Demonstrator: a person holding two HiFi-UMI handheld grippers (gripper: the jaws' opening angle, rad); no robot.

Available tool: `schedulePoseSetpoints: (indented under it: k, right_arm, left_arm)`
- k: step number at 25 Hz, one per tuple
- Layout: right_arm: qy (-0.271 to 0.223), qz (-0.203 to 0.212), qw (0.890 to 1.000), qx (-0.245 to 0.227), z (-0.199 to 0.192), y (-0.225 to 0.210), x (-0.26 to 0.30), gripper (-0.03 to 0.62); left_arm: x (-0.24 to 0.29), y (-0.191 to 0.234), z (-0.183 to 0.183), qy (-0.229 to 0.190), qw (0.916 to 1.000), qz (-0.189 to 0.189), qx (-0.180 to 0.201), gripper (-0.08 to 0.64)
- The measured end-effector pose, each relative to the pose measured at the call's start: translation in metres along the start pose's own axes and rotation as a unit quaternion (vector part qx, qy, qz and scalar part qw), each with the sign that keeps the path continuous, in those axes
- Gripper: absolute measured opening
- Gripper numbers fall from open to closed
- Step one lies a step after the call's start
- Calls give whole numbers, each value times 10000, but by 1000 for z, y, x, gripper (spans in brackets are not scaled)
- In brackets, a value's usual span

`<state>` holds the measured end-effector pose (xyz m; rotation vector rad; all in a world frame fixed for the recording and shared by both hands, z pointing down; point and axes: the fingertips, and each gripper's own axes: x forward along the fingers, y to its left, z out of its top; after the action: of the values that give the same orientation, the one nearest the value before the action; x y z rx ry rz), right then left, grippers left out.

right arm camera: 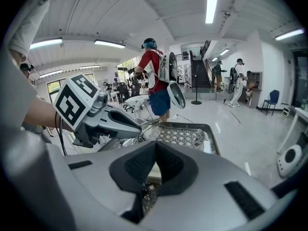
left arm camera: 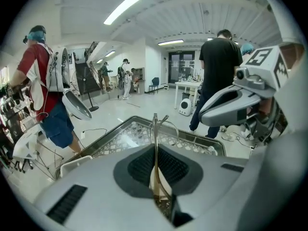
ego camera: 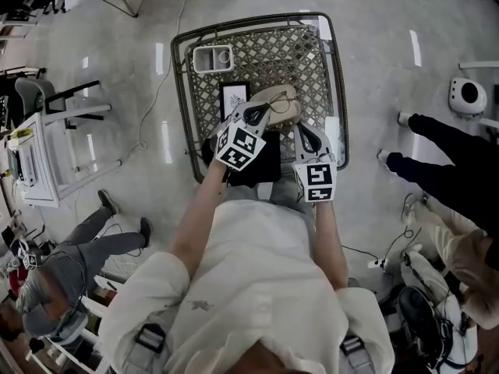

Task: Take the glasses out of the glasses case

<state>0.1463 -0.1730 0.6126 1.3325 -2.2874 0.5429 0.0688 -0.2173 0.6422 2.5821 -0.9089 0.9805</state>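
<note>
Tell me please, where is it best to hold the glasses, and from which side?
Probably the thin metal rim of the glasses, pinched edge-on from above, as the left gripper does: the wire is narrow and stands upright between the jaws.

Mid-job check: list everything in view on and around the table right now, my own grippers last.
table: one, dark frame with lattice top, centre of the head view
glasses case: one, beige, over the table's middle, between the right gripper's jaws
glasses: one pair, thin metal frame, clamped in the left gripper above the table
tray: one, white, far left corner of the table
flat panel: one, black with a pale border, just left of the case
round device: one, white, on the floor at right
bystanders: several, on the floor left and right of the table
left gripper: one, grey, shut on the glasses
right gripper: one, grey, shut on the glasses case
</note>
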Motion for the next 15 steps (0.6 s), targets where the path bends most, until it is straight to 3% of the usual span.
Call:
schedulePoseSetpoints:
  k: [15]
  right_arm:
    - [-721,51,9960,-519,76,31,-33,6]
  left_arm:
    - [-98,11,60,-1215,9918,372,-112,29]
